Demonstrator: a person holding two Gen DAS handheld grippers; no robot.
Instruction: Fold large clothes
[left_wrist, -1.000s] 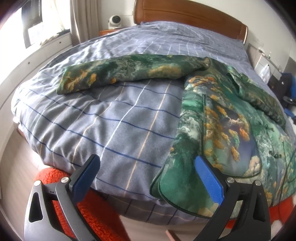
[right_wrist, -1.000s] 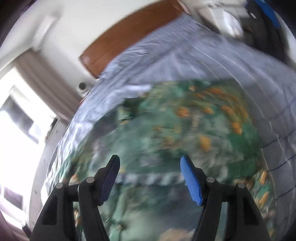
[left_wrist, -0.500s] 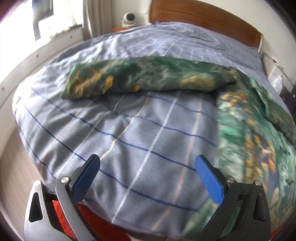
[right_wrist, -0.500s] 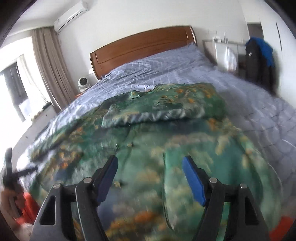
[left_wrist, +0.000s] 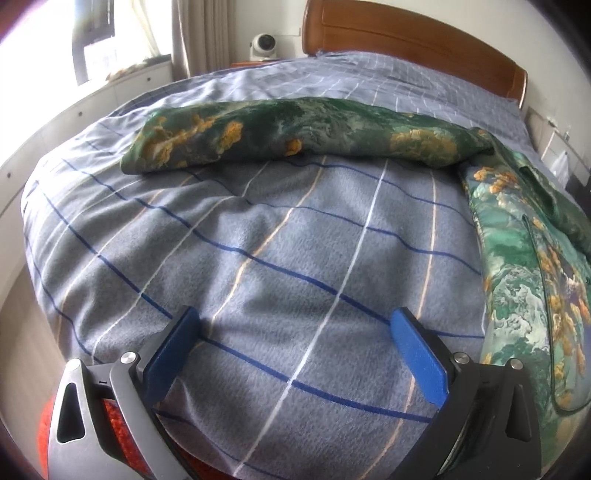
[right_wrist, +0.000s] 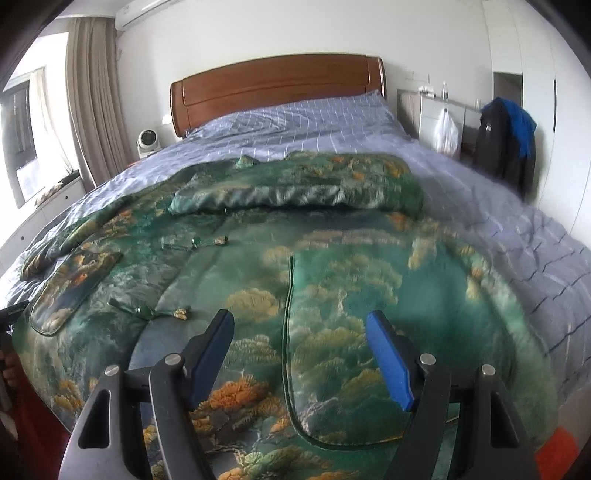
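Observation:
A large green robe with orange and white cloud print (right_wrist: 332, 266) lies spread on the bed. Its right sleeve (right_wrist: 295, 192) is folded across the chest. Its left sleeve (left_wrist: 295, 133) stretches out flat across the blue checked cover, and the robe's body (left_wrist: 532, 273) runs down the right of the left wrist view. My left gripper (left_wrist: 295, 332) is open and empty over bare cover near the bed's foot, short of the outstretched sleeve. My right gripper (right_wrist: 299, 339) is open and empty just above the robe's lower front panel.
The bed (left_wrist: 258, 240) has a wooden headboard (right_wrist: 277, 88). A small white fan (right_wrist: 147, 140) stands at the bed's left. A dark jacket and a plastic bag (right_wrist: 506, 140) hang at the right wall. An orange rug (left_wrist: 114, 417) lies on the floor below the bed's foot.
My left gripper has moved left and forward, from the robe's hem to over bare cover facing the outstretched sleeve. My right gripper has levelled out and steadied above the lower front. Both stayed open.

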